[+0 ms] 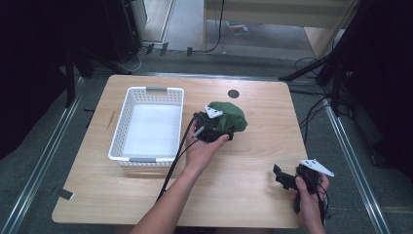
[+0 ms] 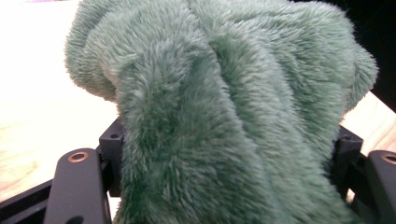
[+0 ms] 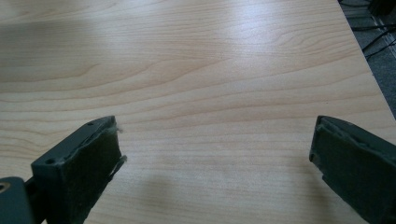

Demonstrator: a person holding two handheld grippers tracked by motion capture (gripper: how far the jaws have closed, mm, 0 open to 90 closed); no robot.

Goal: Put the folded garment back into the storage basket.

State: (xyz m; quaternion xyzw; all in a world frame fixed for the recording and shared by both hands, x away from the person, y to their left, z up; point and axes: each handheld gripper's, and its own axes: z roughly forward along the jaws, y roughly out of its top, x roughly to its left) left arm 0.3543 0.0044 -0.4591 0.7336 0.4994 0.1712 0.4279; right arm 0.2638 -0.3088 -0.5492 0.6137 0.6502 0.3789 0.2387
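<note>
A: What sits at the left of the table?
B: A white basket with slotted walls, standing empty on the wood

A: And just right of it?
B: The left gripper, held in the left hand, reaches into a green furry cloth lying near the middle of the table. In the left gripper view the cloth is bunched between its two jaws, which clench it

A: Farther right?
B: The right gripper, in the right hand, hangs over bare wood near the right corner, well apart from the cloth. Its jaws stand wide, released, nothing between them
</note>
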